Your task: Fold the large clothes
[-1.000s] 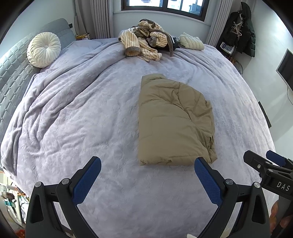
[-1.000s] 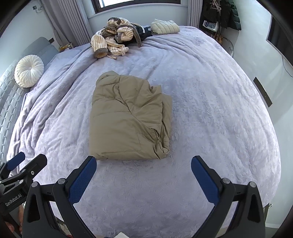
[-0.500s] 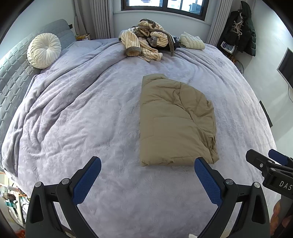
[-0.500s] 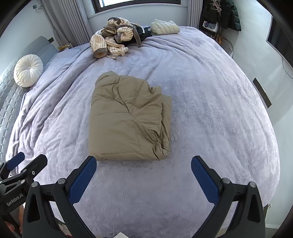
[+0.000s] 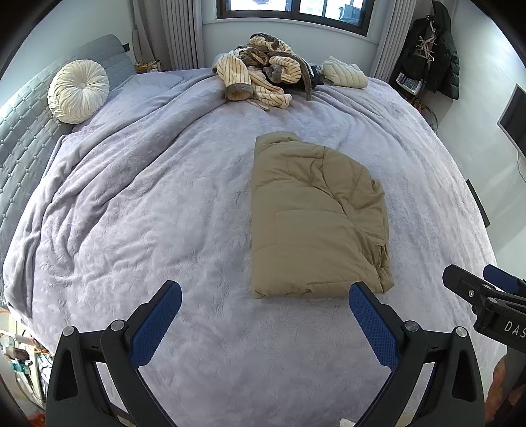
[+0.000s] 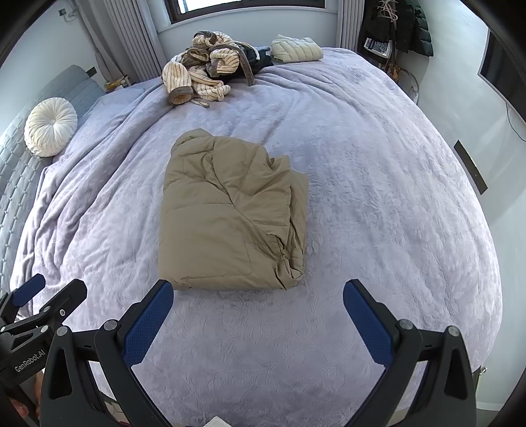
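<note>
Both grippers are spread wide with nothing in them. The left gripper (image 5: 264, 308) has the folded tan puffer jacket (image 5: 315, 216) just ahead, slightly right; the right gripper (image 6: 258, 307) sees it ahead-left, flat on the lavender embossed bedspread (image 6: 378, 184). A striped robe heap (image 5: 259, 78) sits far ahead near the window (image 5: 292, 13).

— What lies at the head of the bed (image 5: 164, 203)?
— A round white cushion (image 5: 78, 91) rests against the grey headboard (image 5: 19, 131).
— And the far wall?
— Curtains (image 5: 177, 33) flank the window (image 5: 296, 13); dark coats (image 5: 434, 49) hang right.
</note>
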Demonstrator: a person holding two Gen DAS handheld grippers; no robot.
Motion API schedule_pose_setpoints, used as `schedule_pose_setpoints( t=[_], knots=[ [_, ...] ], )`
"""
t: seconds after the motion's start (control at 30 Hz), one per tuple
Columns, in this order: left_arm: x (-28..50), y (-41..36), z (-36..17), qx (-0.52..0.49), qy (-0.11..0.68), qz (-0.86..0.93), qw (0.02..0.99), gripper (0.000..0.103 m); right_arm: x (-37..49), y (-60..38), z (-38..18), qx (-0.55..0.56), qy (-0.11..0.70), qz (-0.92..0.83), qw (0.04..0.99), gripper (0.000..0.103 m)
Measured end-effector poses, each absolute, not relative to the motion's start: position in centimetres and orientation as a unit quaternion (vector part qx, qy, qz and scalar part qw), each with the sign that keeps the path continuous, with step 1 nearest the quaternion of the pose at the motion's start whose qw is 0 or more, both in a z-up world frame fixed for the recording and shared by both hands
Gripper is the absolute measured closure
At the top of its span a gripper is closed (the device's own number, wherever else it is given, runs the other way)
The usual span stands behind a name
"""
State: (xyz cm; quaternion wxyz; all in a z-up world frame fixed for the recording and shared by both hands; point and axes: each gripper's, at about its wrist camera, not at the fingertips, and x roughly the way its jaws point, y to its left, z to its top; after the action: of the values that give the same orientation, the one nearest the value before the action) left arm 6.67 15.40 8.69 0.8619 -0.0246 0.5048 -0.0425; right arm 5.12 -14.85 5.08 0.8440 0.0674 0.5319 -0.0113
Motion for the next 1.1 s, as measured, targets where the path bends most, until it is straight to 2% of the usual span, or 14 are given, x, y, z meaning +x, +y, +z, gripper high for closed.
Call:
schedule_pose_setpoints(
  t=[1.1],
  knots=[
    [7.31, 15.38, 8.56, -0.016, 0.503, -0.044, 0.863, 0.001, 5.05, -14.54, 5.12, 0.065, 0.532, -0.014, 0.844, 0.000]
  ],
)
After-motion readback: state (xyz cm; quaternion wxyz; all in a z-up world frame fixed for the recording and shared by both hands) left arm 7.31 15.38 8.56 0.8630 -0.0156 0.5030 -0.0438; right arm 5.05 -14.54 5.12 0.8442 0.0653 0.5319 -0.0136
